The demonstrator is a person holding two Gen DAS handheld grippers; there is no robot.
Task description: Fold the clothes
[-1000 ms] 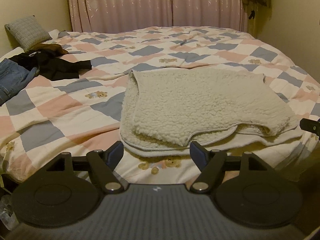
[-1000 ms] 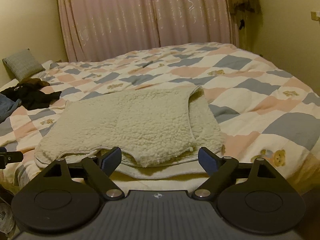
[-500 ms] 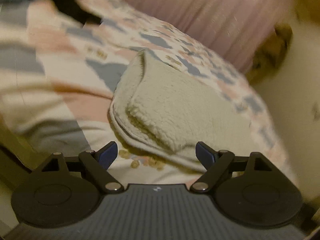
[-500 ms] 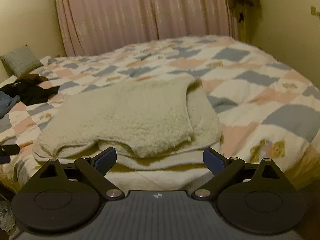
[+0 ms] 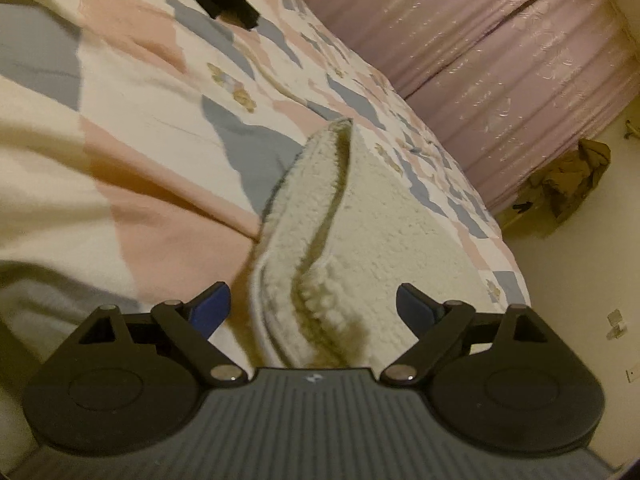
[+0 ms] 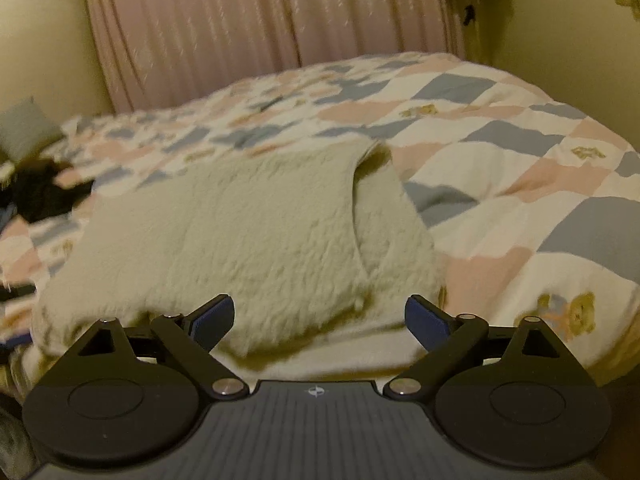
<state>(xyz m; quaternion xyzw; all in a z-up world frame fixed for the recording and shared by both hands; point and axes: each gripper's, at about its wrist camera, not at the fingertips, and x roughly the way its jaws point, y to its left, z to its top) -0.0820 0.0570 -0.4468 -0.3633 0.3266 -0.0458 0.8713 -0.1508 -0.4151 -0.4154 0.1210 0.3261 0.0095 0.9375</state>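
A cream fleece garment (image 5: 380, 216) lies folded on the patchwork quilt (image 5: 132, 120), one layer lapped over another. My left gripper (image 5: 314, 308) is tilted to one side at the garment's near left corner. Its jaws are opening, and the layered edge runs between the blue pads (image 5: 210, 308) without touching them. In the right wrist view the same fleece (image 6: 240, 232) spreads out ahead. My right gripper (image 6: 320, 316) hovers at its near edge with its jaws wide and closing. Fleece lies between the fingers, and neither pad presses on it.
A black garment (image 6: 40, 192) and a grey pillow (image 6: 24, 132) lie at the far left of the bed. Pink curtains (image 6: 260, 28) hang behind it. A brown garment (image 5: 576, 176) hangs by the wall at the bed's far corner.
The left gripper has rolled sideways, dropped towards the fleece's left corner, and its jaws stand wider. The right gripper has moved closer to the fleece's near edge.
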